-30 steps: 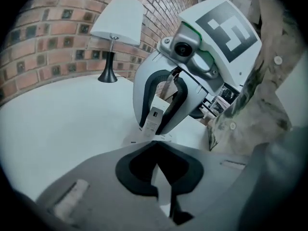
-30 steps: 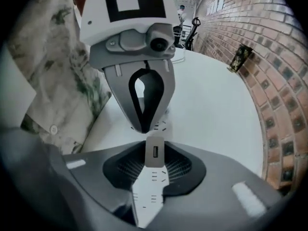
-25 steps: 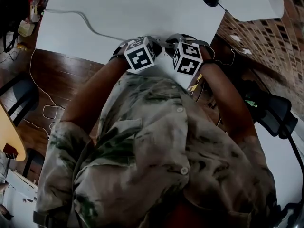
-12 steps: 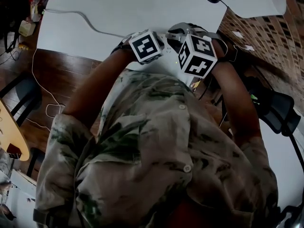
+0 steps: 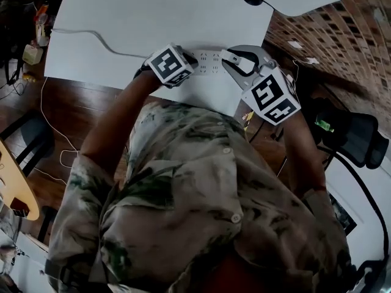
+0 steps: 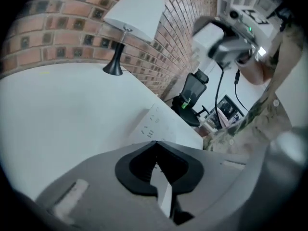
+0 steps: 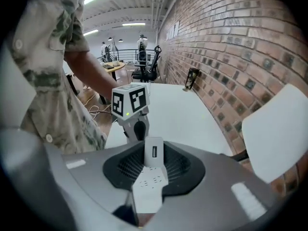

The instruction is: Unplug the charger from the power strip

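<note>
Standing upright over the white power strip (image 7: 148, 186), the white box-shaped charger (image 7: 154, 151) with its USB slot was pinched by the right gripper (image 7: 154, 146); the left gripper (image 6: 154, 142), jaws pressed together, sat at the strip's other end on the table (image 5: 153, 17).

White table (image 5: 153, 17), power strip (image 5: 208, 61) near its edge — left gripper (image 5: 189, 60), right gripper (image 5: 230, 56) at either end
</note>
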